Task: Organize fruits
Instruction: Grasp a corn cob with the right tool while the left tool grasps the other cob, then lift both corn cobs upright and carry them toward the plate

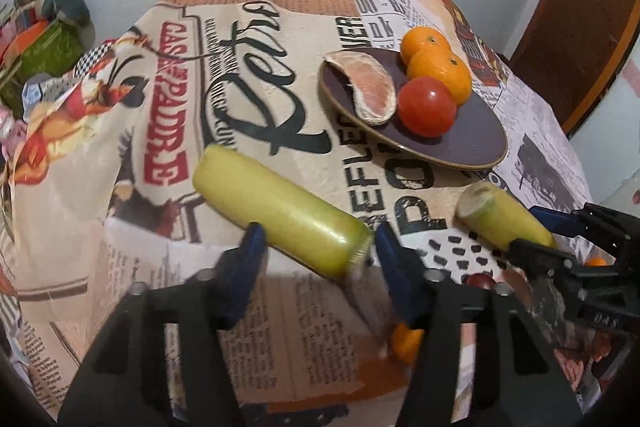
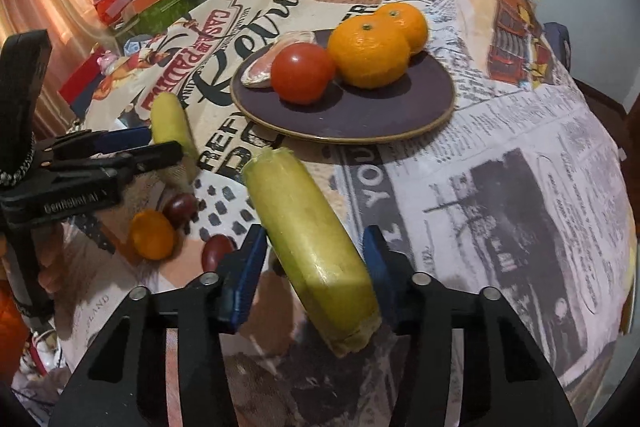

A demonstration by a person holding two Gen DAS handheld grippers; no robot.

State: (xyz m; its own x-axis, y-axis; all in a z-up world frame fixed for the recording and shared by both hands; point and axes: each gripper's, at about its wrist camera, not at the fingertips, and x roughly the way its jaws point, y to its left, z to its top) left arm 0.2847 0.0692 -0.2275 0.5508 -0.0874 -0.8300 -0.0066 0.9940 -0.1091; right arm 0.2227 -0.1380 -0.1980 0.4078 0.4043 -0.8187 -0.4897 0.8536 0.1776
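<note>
My left gripper (image 1: 316,247) is shut on a yellow-green corn piece (image 1: 276,211) and holds it above the table. My right gripper (image 2: 314,263) is shut on a second corn piece (image 2: 308,243), also seen at right in the left wrist view (image 1: 504,219). A dark purple plate (image 2: 360,115) holds two mandarins (image 2: 368,51), a tomato (image 2: 302,73) and a pomelo segment (image 2: 264,67). The plate (image 1: 472,131) lies ahead and right of my left gripper. Loose on the table are a mandarin (image 2: 152,235) and two dark red fruits (image 2: 180,209).
The table carries a printed newspaper-style cloth (image 2: 500,147). Boxes and clutter (image 2: 136,7) stand beyond its left edge. A wooden chair back (image 1: 576,27) rises at the far right. A white wall is behind.
</note>
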